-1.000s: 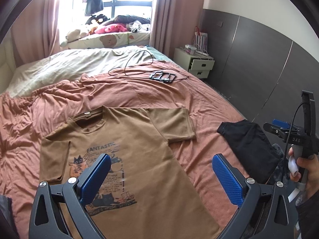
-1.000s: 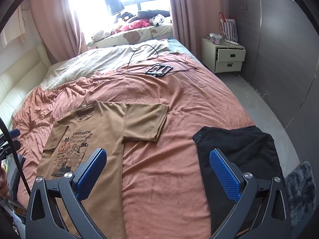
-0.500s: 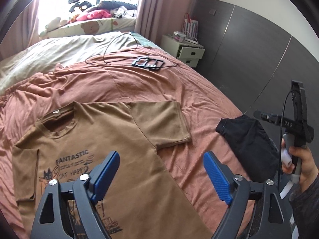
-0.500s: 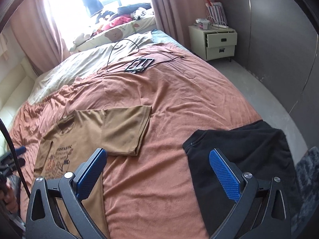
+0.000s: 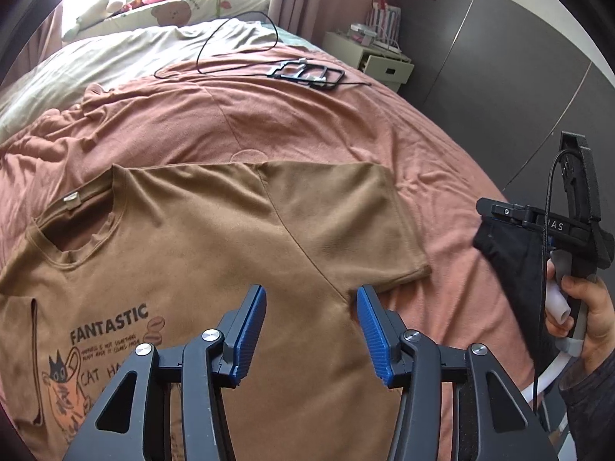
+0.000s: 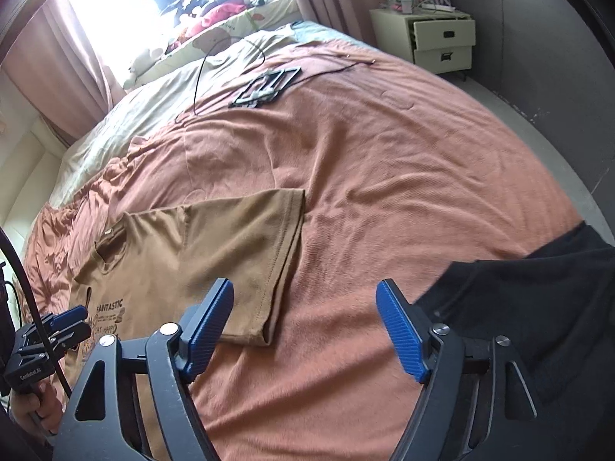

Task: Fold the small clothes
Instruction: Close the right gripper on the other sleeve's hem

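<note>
Nearest in the left wrist view, the left gripper (image 5: 311,307) has its two blue-padded fingers (image 5: 251,330) parted with a gap between them, holding nothing. Directly under and ahead of its tips lies a brown T-shirt (image 5: 200,253), spread front side up on a rust-pink bedspread (image 5: 307,123). The tips hover over the shirt at the armpit of the sleeve (image 5: 346,223) that stretches away to the gripper's right. To the gripper's left, the shirt's chest print reads "FANTASTIC" above a cartoon cat. The neckline sits ahead and to the left.

In the right wrist view, the right gripper (image 6: 305,307) is also spread wide and empty. Its left finger is over the hem edge of the same brown sleeve (image 6: 253,246); bare bedspread lies between the two fingers. Just behind its right finger and off to that side is a black garment (image 6: 530,307), lying on the bedspread near the bed's edge, apart from the T-shirt.

Each view catches the other tool at its edge, gripped in a hand (image 5: 588,307).

Farther ahead of both grippers, a black wire frame (image 5: 307,73) and a looping black cable (image 5: 234,46) rest on the bed. Beyond them are a pale sheet, stuffed toys at a bright window, and a cream nightstand (image 6: 442,34) far ahead to the right.
</note>
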